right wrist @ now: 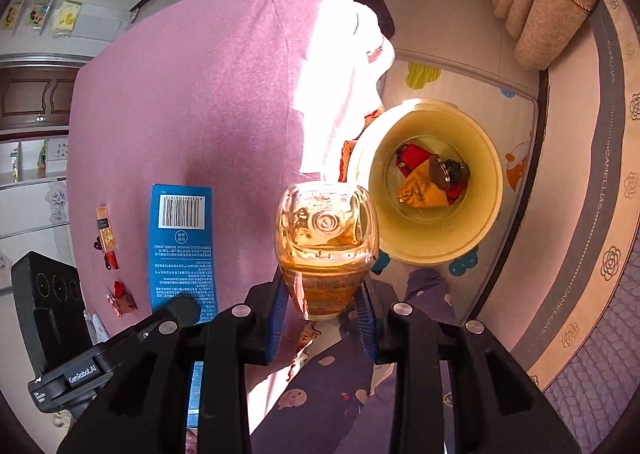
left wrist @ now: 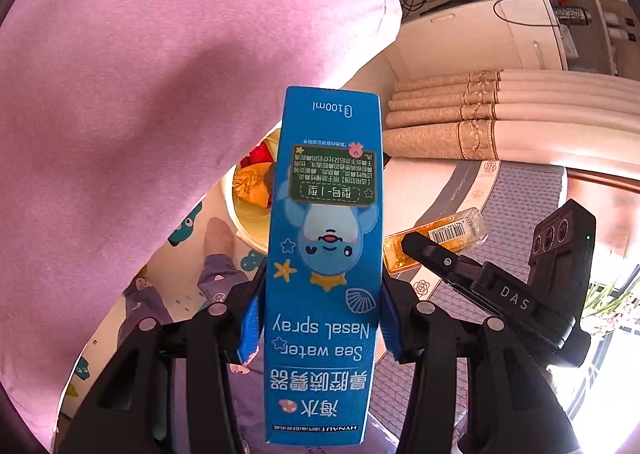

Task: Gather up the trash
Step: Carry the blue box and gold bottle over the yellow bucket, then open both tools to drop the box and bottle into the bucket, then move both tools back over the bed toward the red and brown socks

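1. Trash is in both claws: the left gripper (left wrist: 320, 318) is clamped on a blue nasal spray box (left wrist: 326, 254), long axis running straight out from the fingers.
2. The right gripper (right wrist: 324, 318) is clamped on an amber bottle (right wrist: 326, 242), end-on to its camera.
3. Beyond the bottle, up and to the right, the yellow bin (right wrist: 432, 246) stands open on the floor mat (right wrist: 516, 126), wrappers (right wrist: 430, 182) inside; the right claw looks nearer.
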Motion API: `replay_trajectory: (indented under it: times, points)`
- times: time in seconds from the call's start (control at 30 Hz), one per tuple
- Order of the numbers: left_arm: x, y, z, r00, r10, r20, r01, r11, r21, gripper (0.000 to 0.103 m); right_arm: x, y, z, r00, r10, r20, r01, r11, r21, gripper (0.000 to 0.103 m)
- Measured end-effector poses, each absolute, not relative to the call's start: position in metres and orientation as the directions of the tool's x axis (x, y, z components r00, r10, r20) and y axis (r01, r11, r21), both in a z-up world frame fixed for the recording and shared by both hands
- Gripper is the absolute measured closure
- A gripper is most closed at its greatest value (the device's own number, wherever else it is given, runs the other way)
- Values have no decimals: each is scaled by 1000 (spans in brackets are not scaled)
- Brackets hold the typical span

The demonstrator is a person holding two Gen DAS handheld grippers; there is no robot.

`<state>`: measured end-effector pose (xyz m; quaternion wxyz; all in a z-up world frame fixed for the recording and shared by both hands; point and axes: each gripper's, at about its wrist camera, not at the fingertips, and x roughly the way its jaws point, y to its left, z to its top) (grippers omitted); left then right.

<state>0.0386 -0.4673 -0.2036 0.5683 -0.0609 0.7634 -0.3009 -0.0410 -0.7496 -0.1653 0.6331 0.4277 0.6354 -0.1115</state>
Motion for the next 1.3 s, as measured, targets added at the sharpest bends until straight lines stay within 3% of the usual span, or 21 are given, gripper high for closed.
replay_trajectory:
  times: [0.27, 0.3, 0.33, 0.37, 0.8, 1.3]
  points:
    - [17, -532, -216, -396, -390, -832, 348, 774, -528, 53, -70, -792, -173, 165, 352, -921, 711, 604, 359, 71]
    - [16, -537, -218, -399, -382, -834, 358, 772, -525, 41, -73, -796, -173, 153, 331, -931, 717, 611, 335, 66]
    - [16, -543, -220, -400, -366, -840, 364, 778, -512, 31, -75, -799, -174, 136, 318, -938, 719, 619, 315, 53]
    - [16, -547, -221, -390, -356, -849, 362, 789, -497, 22, -78, -802, -175, 130, 310, -942, 720, 624, 305, 46]
    - [24, -528, -221, -372, -326, -869, 345, 820, -456, 21, -74, -800, -170, 175, 360, -916, 728, 579, 367, 47]
    - [73, -361, -186, -196, -416, -888, 130, 887, -444, 16, 33, -663, -144, 136, 461, -877, 500, 732, 463, 47]
